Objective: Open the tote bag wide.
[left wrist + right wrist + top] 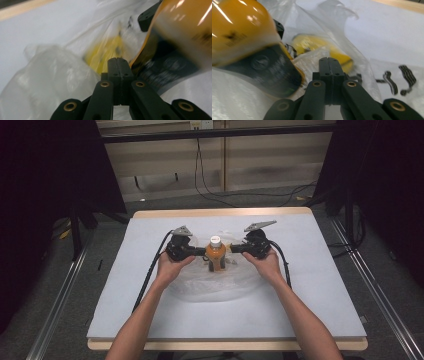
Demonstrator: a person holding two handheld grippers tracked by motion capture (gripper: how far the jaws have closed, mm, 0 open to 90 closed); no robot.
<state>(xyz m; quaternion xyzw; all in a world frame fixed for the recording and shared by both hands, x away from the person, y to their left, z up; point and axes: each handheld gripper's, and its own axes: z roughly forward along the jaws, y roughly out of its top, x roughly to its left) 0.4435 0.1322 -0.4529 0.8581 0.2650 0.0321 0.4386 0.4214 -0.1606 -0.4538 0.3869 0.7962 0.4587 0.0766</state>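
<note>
Closed claws [201,251] [234,248] flanking orange bottle [216,254]

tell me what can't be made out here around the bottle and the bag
- Orange bottle, both gripper views: label print is motion-blurred, unreadable.
- Yellow thing inside the clear plastic bag: blurred, wrinkled film covers it; cannot identify.
- Left tongs and right tongs: shut, but whether they pinch bag film is unclear.
- Bottle's base, high view: hidden by bag.
</note>
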